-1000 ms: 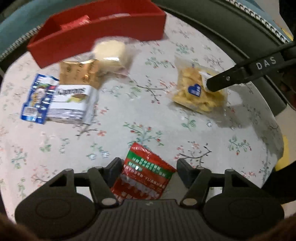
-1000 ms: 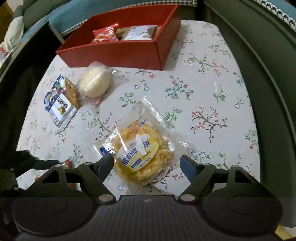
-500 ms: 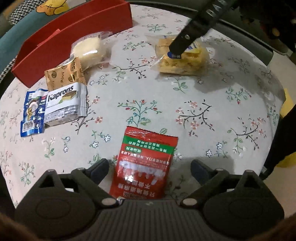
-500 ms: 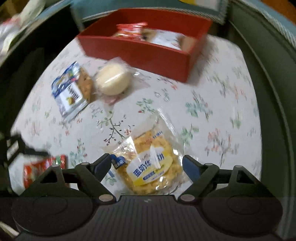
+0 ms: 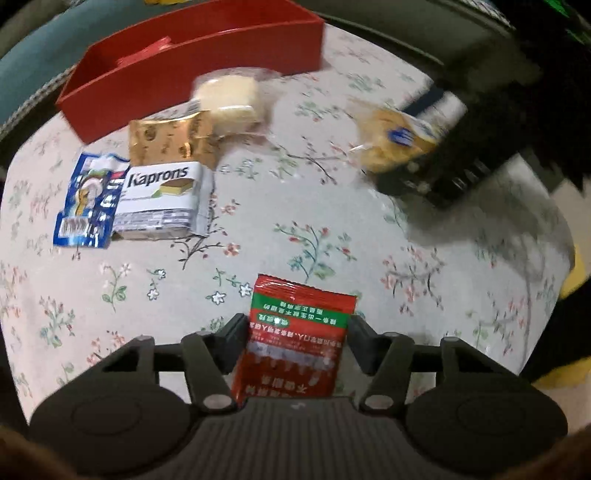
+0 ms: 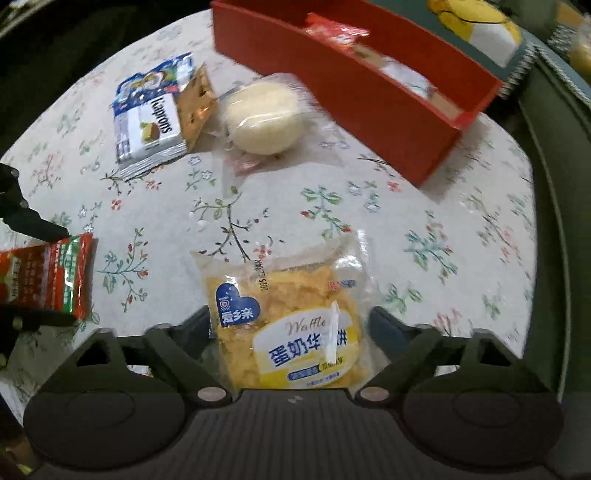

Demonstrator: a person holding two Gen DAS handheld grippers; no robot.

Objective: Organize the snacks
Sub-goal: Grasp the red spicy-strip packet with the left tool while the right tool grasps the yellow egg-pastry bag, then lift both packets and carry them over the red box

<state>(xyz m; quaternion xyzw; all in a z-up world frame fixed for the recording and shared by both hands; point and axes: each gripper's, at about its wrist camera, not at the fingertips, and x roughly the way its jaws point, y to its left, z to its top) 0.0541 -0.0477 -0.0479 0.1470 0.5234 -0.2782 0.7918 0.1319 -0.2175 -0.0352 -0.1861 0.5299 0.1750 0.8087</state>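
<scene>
Left gripper (image 5: 297,332): its fingers are pressing against both side edges of the red-and-green sachet (image 5: 295,339) — clamped on it, low over the table.
Red-and-green sachet: sitting between the left fingers at the near edge of the floral tablecloth (image 5: 295,206); the right wrist view is showing it far left (image 6: 48,277).
Right gripper (image 6: 290,328): jaws are standing either side of the waffle packet (image 6: 291,325); whether they are squeezing it or only flanking it cannot be told.
Waffle packet: lying between the right fingers; in the left view it is appearing blurred at upper right (image 5: 395,140), partly under the dark gripper body.
Red box (image 6: 369,96): resting at the far side of the table, with a red wrapper (image 6: 336,29) and a pale packet (image 6: 406,79) inside.
Kaprons wafer pack (image 5: 159,199): lying flat, touching the blue-and-white packet (image 5: 88,203) on one side and the gold packet (image 5: 166,140) behind it.
Wrapped pale bun (image 6: 262,118): sitting just in front of the red box — beside the gold packet.
</scene>
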